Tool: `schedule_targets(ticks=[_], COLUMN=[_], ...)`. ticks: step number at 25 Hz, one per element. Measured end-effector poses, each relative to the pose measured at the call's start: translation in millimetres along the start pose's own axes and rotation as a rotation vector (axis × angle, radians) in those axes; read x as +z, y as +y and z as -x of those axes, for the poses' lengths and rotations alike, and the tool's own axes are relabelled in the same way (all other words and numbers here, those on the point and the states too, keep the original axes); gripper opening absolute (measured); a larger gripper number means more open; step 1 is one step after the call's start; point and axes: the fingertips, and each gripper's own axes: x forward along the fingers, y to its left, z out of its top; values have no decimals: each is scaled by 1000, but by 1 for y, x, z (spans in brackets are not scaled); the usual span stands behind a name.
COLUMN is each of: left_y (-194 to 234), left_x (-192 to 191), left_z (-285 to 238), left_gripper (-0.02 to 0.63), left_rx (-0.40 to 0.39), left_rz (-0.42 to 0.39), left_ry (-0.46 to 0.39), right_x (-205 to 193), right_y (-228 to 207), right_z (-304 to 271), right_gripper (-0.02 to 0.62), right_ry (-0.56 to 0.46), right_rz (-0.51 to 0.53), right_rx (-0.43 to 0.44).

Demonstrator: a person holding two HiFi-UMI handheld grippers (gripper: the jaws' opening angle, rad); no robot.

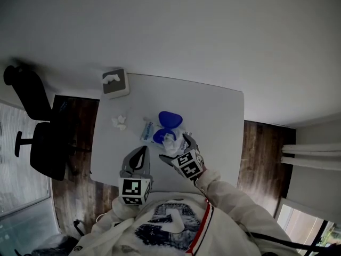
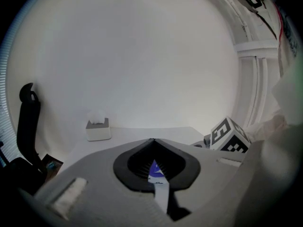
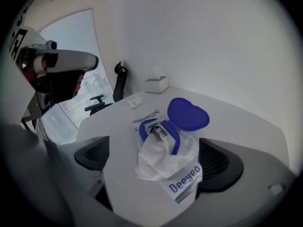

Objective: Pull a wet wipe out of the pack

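Note:
The wet wipe pack (image 1: 151,132) (image 3: 187,179) lies mid-table with its blue lid (image 1: 170,119) (image 3: 188,113) flipped open. A white wipe (image 3: 155,159) (image 1: 169,141) hangs half out of the opening and is crumpled over the pack's near end. My right gripper (image 1: 175,148) (image 3: 156,163) stands open just above the table, one dark pad (image 3: 92,157) on each side of the wipe and pack, neither touching. My left gripper (image 1: 141,152) (image 2: 152,141) hovers near the table's front edge, left of the pack, its tips meeting and nothing held.
A white box (image 1: 115,83) (image 2: 98,129) (image 3: 156,84) with a tissue on top sits at the table's far left corner. Crumpled white wipes (image 1: 120,122) (image 3: 134,101) lie left of the pack. A black office chair (image 1: 37,127) stands on the wood floor left of the table (image 1: 224,121).

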Motion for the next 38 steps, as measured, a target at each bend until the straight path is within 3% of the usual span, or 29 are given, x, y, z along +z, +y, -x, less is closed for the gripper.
schedule_targets(ticks=[3,5,9,16,28,38], left_y=[5,6,6,4,9,9], left_x=[-7,-11,-12,-16,-18,-22], left_z=[6,8,11,12,17,16], left_gripper=[5,5,5,5,5,5], left_rx=[18,21,24,21,36,41], left_rz=[15,21,-5,3,13,11], left_ry=[9,13,9,15,24,31], right_x=[-4,-7,-14,-14,-23,-24], right_y=[0,-2,-3,-7,-11,-8], right_z=[-11,-15,-19,-19,-23,-29], right_gripper=[561,488,433,255,105,42], right_ry=[37,59,106,125,145,143], right_rz=[24,27,32,31,23,33], right_rx=[-5,-17,-24,-55,-109,-115])
